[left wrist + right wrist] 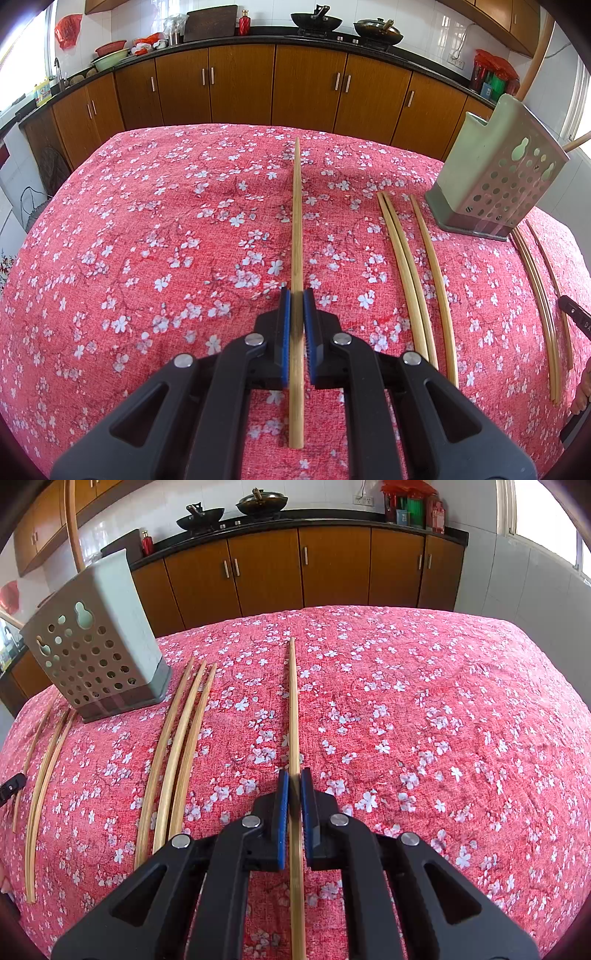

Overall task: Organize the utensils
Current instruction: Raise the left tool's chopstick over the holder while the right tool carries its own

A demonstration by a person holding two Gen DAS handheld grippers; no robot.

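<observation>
My left gripper (295,295) is shut on a bamboo chopstick (296,221) that points straight away from me over the red floral tablecloth (147,240). In the right wrist view my right gripper (294,775) is likewise shut on another chopstick (293,701). Three loose chopsticks (413,280) (177,753) lie side by side on the cloth between the two grippers. Further ones (539,306) (44,775) lie in front of the grey-green perforated utensil holder (495,184) (92,653), which stands upright with a wooden handle (535,55) sticking out.
Brown kitchen cabinets (240,85) under a dark counter with woks (316,20) run behind the table. A black part of the other gripper (574,315) (11,786) shows at each frame's edge. The table's far edge is close behind the holder.
</observation>
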